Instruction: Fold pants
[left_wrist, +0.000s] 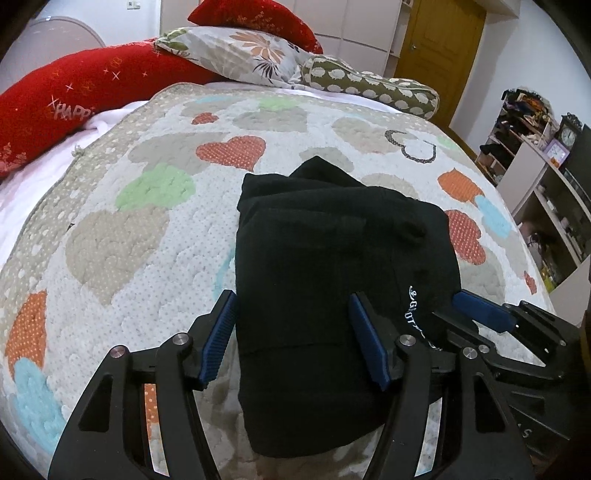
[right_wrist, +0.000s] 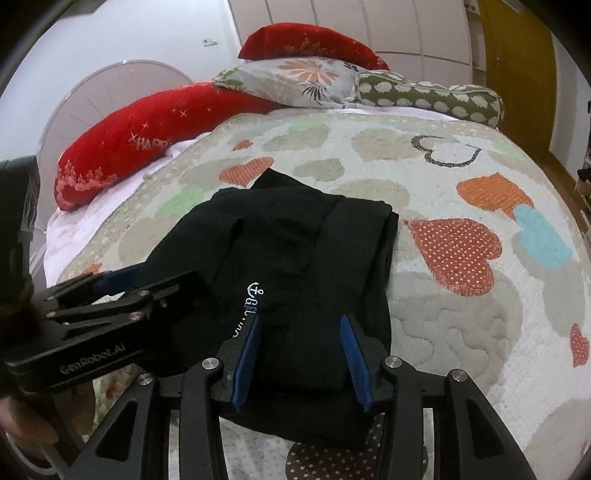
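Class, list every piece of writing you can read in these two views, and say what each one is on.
"HAPP", rest hidden: red pillow.
"GenRobot.AI": left tool.
White embroidered script under an anchor, unreadable: black pants.
Clock numerals: too small.

Plenty of open quilt (left_wrist: 122, 236) on our left side, just bare heart-print bedspread running out to the edge, so we can swing in from there no problem. Same on the far right of the pants (right_wrist: 295, 266), wide bare stretch of quilt. Up at the head it's blocked: red pillow (right_wrist: 155, 144), floral pillow (right_wrist: 295, 79) and the spotted bolster (right_wrist: 432, 98) lined up across. Tight bit is the near middle, where the left gripper (left_wrist: 293, 338) and right gripper (right_wrist: 301, 358) sit just beside each other over the folded cloth, both spread wide. Shelves (left_wrist: 535, 162) stand off the right side of the bed.
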